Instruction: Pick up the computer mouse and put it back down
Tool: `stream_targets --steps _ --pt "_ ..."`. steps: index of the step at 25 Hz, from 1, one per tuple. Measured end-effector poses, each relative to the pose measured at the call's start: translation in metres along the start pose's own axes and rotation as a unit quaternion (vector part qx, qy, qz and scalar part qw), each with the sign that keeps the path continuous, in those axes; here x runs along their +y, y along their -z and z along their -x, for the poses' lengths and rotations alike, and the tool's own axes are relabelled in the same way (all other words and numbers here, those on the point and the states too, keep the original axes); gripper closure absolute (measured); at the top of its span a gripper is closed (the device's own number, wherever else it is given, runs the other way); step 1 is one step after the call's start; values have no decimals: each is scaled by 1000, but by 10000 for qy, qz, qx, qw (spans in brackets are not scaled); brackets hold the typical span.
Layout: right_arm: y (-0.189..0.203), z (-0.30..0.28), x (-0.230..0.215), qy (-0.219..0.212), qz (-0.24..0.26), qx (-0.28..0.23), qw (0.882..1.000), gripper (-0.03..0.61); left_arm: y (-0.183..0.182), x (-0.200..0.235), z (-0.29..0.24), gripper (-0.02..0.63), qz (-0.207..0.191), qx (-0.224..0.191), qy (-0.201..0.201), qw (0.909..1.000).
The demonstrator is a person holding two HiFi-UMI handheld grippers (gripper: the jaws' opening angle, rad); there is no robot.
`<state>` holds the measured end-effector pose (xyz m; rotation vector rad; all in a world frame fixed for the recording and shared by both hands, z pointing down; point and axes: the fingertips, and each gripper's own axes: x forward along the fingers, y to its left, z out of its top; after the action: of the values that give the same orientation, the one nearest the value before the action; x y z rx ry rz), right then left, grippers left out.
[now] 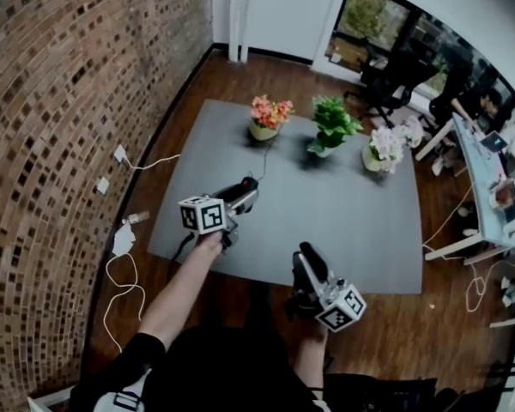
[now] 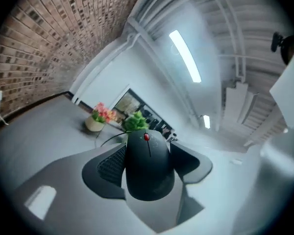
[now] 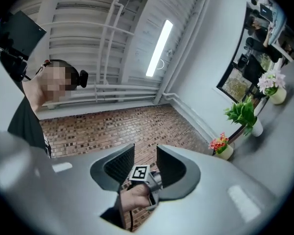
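Left gripper view, jaws: the left gripper (image 2: 148, 149) is closed on the computer mouse (image 2: 148, 173), with 1 jaw pressed to each flank.
Left gripper view, mouse: it is black with a red wheel, and its cable (image 2: 110, 138) is led away toward the pots.
Left gripper view, contact with the table: whether the mouse's underside touches the grey table (image 2: 34, 151) cannot be told.
Right gripper view, jaws: the right gripper (image 3: 145, 155) is seen with its jaws apart and nothing between the pads. Only the other gripper's marker cube (image 3: 138, 173) shows through the gap.
Head view, position: the mouse is carried over the near-left part of the table, and the right gripper is kept at the near edge, well apart from it.
Step in hand: the pick-up is judged done and the putting down is judged under way.
Next move: the mouse needs to be brought flat onto the table before the jaws are parted, with slack kept in the cable.
Head view, container 1: pink and orange flowers are held in the left pot (image 1: 263, 131).
Head view, container 2: a green leafy plant is held in the middle pot (image 1: 321, 151).
Head view, container 3: pale flowers are held in the right pot (image 1: 372, 162).
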<state>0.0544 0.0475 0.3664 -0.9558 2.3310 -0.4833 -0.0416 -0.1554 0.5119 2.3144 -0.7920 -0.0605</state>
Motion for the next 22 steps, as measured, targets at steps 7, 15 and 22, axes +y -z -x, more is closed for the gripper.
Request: stream_targets --steps 7,15,22 --pt "-39 24 -126 304 -269 0 9992 454 -10 48 -158 331 -6 260 -366 9990" --pt "-82 34 -194 291 -441 104 9985 455 124 164 -198 331 482 1940 -2067 9578" --pt "-85 23 -196 228 -394 357 9983 456 148 226 -192 331 -1058 2774 -3429 8912"
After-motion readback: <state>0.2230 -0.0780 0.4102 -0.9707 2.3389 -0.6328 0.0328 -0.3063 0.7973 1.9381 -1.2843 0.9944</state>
